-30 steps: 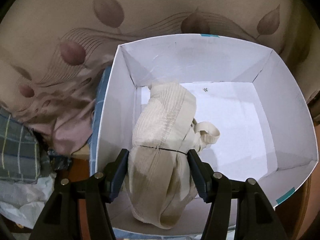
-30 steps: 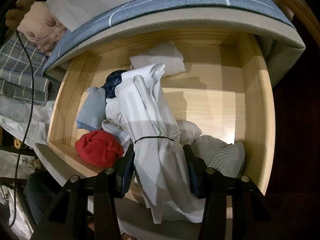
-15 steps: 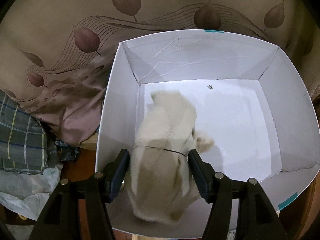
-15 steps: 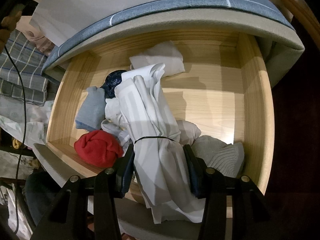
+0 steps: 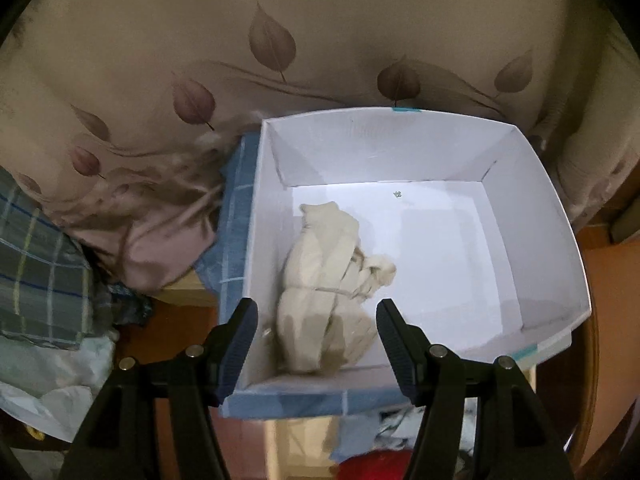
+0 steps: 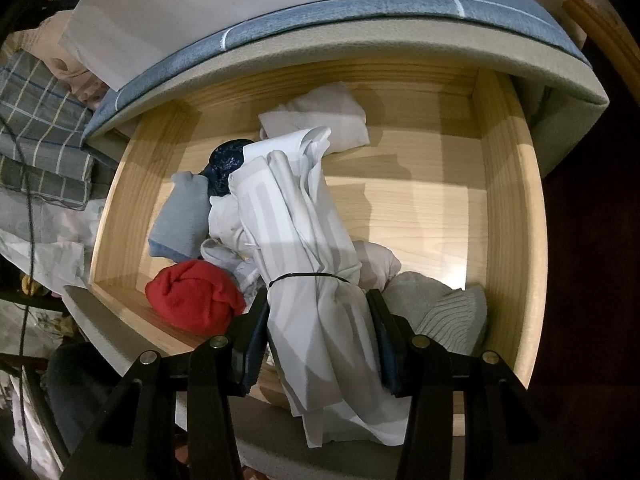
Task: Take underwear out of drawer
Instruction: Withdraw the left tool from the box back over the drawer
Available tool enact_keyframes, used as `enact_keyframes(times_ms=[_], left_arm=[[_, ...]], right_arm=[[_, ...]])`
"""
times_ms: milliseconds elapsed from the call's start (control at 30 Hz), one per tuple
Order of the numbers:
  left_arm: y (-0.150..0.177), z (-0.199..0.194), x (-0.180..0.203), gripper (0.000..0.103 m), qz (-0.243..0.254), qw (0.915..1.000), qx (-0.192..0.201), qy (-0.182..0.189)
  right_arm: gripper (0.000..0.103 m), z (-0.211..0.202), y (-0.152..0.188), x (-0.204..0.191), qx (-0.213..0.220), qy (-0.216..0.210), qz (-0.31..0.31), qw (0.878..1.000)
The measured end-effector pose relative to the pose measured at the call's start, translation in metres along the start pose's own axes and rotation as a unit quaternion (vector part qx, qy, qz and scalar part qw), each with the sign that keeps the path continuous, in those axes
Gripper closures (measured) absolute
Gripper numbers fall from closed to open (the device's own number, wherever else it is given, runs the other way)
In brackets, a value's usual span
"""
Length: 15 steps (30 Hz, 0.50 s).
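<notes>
In the left wrist view a cream bundle of underwear (image 5: 328, 280), tied with a band, lies inside the white shoebox (image 5: 532, 216) near its left wall. My left gripper (image 5: 316, 330) hangs open above it, its pads clear of the cloth. In the right wrist view my right gripper (image 6: 320, 328) is shut on a white striped bundle of underwear (image 6: 296, 232) bound with a black band, held over the open wooden drawer (image 6: 508, 208). Red (image 6: 194, 300), grey-blue (image 6: 182, 218), dark blue (image 6: 224, 168), white (image 6: 320, 114) and grey ribbed (image 6: 444, 312) pieces lie in the drawer.
The shoebox rests on a blue checked mattress edge (image 5: 236, 216), with a leaf-patterned beige quilt (image 5: 280, 48) behind it. Plaid cloth (image 5: 36, 272) and a white bag (image 5: 48, 384) are heaped at the left. A shoebox side marked XINCCI (image 6: 248, 4) shows above the drawer.
The left gripper let go of the cream bundle, which dropped into the box, and the gripper rose and drew back. The right gripper and its white bundle stayed put.
</notes>
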<state>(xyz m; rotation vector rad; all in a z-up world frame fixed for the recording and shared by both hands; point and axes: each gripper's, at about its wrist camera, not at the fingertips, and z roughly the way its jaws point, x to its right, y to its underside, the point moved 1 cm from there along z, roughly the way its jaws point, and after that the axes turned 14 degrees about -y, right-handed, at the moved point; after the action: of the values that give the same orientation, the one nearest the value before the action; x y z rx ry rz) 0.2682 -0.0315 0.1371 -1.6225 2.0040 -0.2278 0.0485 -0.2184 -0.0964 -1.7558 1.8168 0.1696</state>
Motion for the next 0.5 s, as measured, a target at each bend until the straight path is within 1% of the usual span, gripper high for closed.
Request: enact_keyframes(times_ms=[167,267,333,433,500], left_arm=[[0.033,-0.031,-0.018,0.04,0.02,0.9994,0.022,-0.017],[0.061,-0.04,-0.028,0.04,0.012,0.9992,0.027,-0.026],[0.085,-0.039,-0.035,0.04,0.0,0.9996,0.021,-0.018],[0.117,-0.028,-0.042,0.04,-0.024,0.9996,0.003,-0.016],[0.136,-0.018,-0.045,0.04,-0.038,0.9989,-0.003,-0.027]], right_arm=[[0.059,0.001,0.0,-0.003,-0.001,0.009,-0.004,1.0],[0.059,0.002,0.0,-0.005,-0.001,0.017,-0.008,1.0],[0.059,0.002,0.0,-0.006,-0.002,0.022,-0.01,1.0],[0.059,0.004,0.0,-0.009,-0.004,0.033,-0.015,0.999],[0.059,0.005,0.0,-0.012,-0.006,0.042,-0.02,0.999]])
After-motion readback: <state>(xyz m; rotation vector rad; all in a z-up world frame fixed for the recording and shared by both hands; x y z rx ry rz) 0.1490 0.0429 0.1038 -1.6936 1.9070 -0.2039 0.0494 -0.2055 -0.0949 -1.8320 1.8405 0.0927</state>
